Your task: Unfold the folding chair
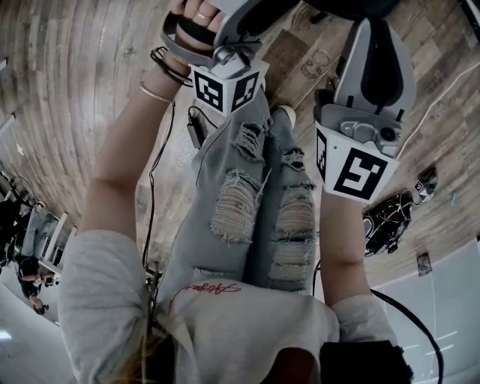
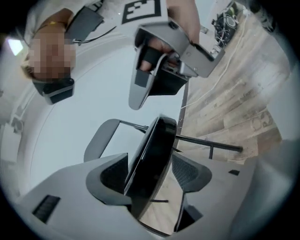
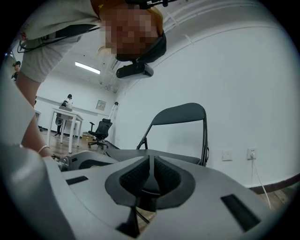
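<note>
Left gripper view, left tongs grasping chair seat (unseen from head view), right tongs clenched.

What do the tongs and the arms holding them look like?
The left gripper and right gripper are pale grey plastic, their tongs lined with black ribbed pads. Each carries a white cube with black square markers. The left wrist wears bracelets, one finger a ring. The sleeves are short and light grey.

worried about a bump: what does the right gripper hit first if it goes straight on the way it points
Probably the folding chair's seat, seen edge-on just past the right gripper; depth is unclear. The backrest stands behind it.
</note>
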### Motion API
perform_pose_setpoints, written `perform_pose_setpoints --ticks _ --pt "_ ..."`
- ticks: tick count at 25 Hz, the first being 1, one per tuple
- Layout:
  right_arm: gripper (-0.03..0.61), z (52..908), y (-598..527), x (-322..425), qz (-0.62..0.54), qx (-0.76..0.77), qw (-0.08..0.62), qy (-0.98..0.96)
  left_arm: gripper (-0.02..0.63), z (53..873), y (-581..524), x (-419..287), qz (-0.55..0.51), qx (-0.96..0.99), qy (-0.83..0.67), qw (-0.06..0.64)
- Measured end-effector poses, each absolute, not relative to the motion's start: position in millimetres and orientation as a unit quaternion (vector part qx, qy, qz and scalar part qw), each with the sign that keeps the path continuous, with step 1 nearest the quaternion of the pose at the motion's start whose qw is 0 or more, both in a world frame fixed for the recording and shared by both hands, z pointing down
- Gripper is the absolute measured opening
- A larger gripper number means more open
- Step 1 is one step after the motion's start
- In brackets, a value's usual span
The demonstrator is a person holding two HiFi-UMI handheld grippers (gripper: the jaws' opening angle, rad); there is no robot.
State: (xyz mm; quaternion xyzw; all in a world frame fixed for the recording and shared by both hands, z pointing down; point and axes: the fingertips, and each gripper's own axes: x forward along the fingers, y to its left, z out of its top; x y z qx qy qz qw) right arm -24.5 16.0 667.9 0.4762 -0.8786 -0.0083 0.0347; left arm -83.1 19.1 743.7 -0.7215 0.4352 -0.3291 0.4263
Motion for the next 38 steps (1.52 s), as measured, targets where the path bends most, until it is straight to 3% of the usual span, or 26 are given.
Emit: perform_pose_setpoints --ticks 4,8,13,20,28,38 --pt "0.038 645.4 22.0 -28.4 -0.009 0.466 0.042 -0.884 0.287 695.7 41.6 -95.3 -0.298 -0.739 0.505 0.332" --pt "0.038 547.3 20.1 -37.1 -0.027 0.462 0.008 -0.887 0.124 574.2 38.5 -90.3 -0.212 -0.731 0.588 0.274" --pt "0.038 371.7 -5.9 -44.9 -0.056 0.467 -0.038 -0.882 0.075 390.2 15.1 -99.1 -0.132 -0.721 0.640 0.229" --pt "0.039 186.6 -2.7 -57.0 -0.037 0.452 -0.085 -0.887 0.031 221.0 31.7 -137.0 0.015 -0.726 0.688 0.017" --pt "0.039 141.9 23.5 -53.1 -0.085 0.442 -0.066 -0.890 0.015 149.7 42.3 -116.4 0.079 -0.757 0.649 -0.003" --pt "0.038 137.4 45.7 -50.3 -0.091 0.446 -0.075 -0.887 0.015 139.7 63.0 -101.5 0.047 -0.762 0.644 0.051"
